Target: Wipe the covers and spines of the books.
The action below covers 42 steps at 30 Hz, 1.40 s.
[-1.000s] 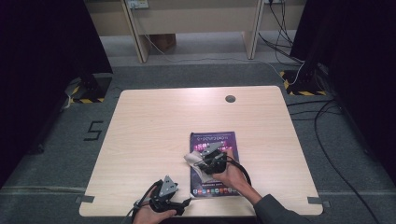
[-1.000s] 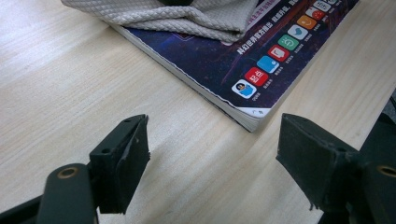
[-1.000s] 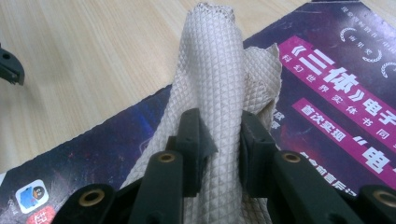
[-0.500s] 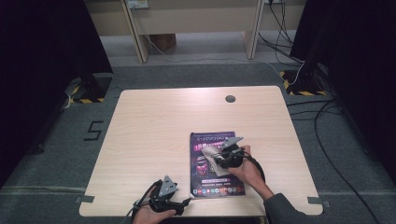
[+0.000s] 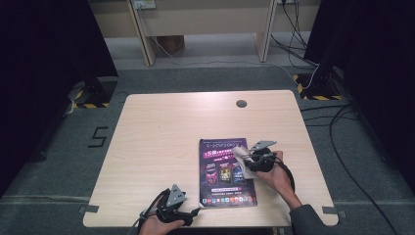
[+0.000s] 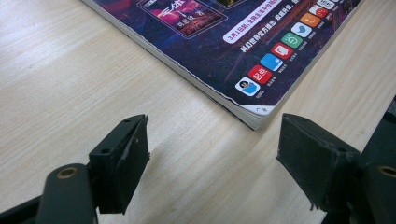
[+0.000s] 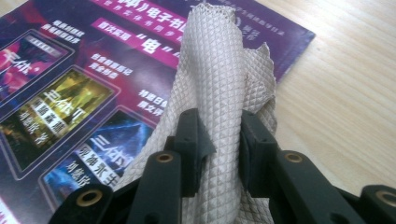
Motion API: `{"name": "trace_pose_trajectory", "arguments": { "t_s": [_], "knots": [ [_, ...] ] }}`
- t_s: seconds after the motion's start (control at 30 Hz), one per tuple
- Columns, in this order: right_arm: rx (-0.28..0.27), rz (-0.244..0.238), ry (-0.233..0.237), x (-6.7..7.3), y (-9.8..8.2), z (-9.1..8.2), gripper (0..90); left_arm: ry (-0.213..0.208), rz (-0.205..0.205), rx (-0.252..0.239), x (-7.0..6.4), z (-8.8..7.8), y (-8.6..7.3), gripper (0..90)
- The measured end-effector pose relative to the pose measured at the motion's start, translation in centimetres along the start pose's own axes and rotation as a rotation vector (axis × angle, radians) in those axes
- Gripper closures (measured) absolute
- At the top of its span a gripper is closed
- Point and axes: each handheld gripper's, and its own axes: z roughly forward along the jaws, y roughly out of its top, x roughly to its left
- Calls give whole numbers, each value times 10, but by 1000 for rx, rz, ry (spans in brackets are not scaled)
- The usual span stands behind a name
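Right gripper, jaws pinched on a bunched beige cloth with quilted diamond weave, held over the glossy purple magazine lying flat on the pale wood-grain table. Left gripper, jaws spread and empty, rests just beside the magazine's frayed near corner.

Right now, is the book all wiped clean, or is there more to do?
Picking up looks done: the right gripper is shut on the cloth. In hand: the cloth sits over the right part of the magazine cover, near its top. Probably left: the lower cover near the left gripper, which waits open by the magazine's corner. I cannot tell how clean the cover is.
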Motion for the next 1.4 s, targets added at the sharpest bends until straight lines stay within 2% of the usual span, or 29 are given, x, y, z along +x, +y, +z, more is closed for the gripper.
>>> {"name": "trace_pose_trajectory", "arguments": {
  "t_s": [0.23, 0.4, 0.57, 0.67, 0.77, 0.9, 1.07, 1.17, 1.4],
  "knots": [
    [-1, 15, -19, -4, 0, 1, 728, -2, -3, -5, 0, 1, 0, 240],
    [8, -22, -31, 4, 2, 0, 735, -3, -1, -4, 0, 1, 0, 240],
    [2, -66, 33, 21, 5, 4, 736, -3, 0, -2, 0, 1, 0, 241],
    [8, -87, 41, 29, 7, 5, 735, -2, 2, 2, 0, 1, 0, 240],
    [1, -66, 48, 24, 6, 6, 729, -2, 0, -2, 0, 1, 0, 240],
    [-7, -36, -7, 13, 5, 5, 729, -4, 1, 0, -1, 2, 0, 240],
    [-8, -13, -21, 5, 4, 4, 732, -4, 0, 0, 0, 2, 0, 240],
    [0, -28, -18, 9, 4, 3, 736, -2, 1, 1, 0, 2, 0, 240],
    [-3, -73, 46, 32, 6, 6, 739, -1, -2, 2, 0, 2, 0, 240]
  ]
}}
